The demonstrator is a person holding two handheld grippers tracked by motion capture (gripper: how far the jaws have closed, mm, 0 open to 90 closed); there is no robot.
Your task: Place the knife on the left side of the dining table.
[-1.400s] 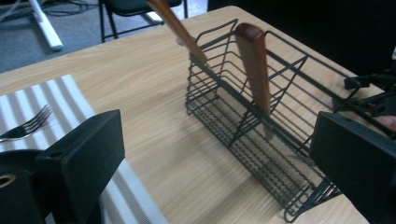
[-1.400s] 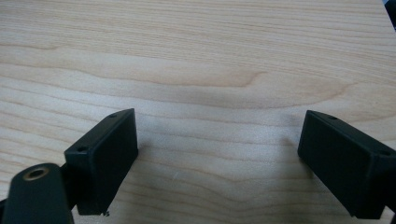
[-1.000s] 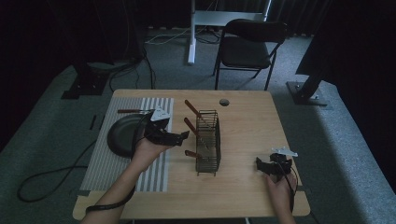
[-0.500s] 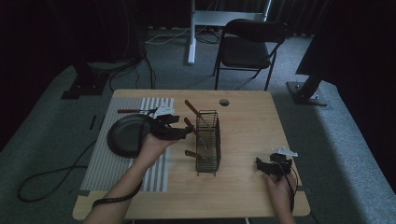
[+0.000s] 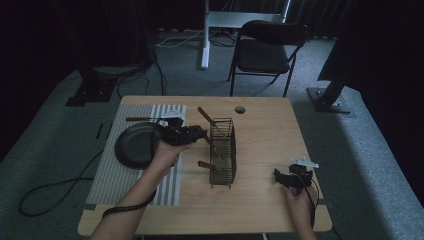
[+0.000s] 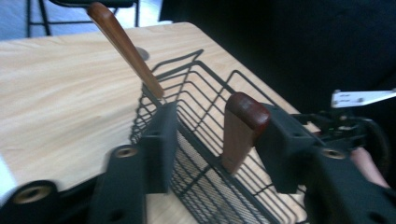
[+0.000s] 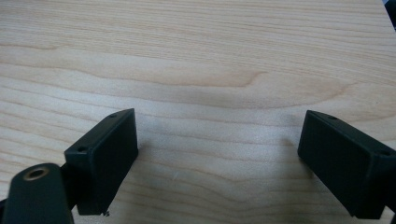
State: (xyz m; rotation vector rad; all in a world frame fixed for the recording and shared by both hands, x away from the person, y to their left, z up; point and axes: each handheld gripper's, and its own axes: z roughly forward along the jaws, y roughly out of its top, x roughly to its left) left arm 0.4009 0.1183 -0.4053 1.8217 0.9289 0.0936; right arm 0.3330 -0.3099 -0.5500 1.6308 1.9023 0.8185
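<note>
A: Nearest us, the right tongs (image 5: 291,177) rest on the bare surface (image 7: 196,60), jaws spread wide, nothing between them. Anything new there?

B: No — they sit where they sat a second ago. The change is on the left. The left tongs (image 5: 192,134) have moved forward from beside the pan (image 5: 134,146) to the basket (image 5: 223,151), and now their jaws stand either side of a handle (image 6: 240,130).

A: Clamped on it?

B: Not yet, I'd say. In the left gripper view the jaws are parted; the handle lies against the right-hand one, with a clear gap to the other. So the reach looks done and the squeeze is what remains.

A: How does the handle look?

B: Reddish-brown wood, rounded at the top, sticking up out of the black wire basket near its left wall. Its lower part is lost behind the mesh, so I cannot tell what tool it belongs to.

A: And farther off?

B: A second, longer handle (image 6: 123,46) leans out of the basket's far end, paler and slimmer.
</note>
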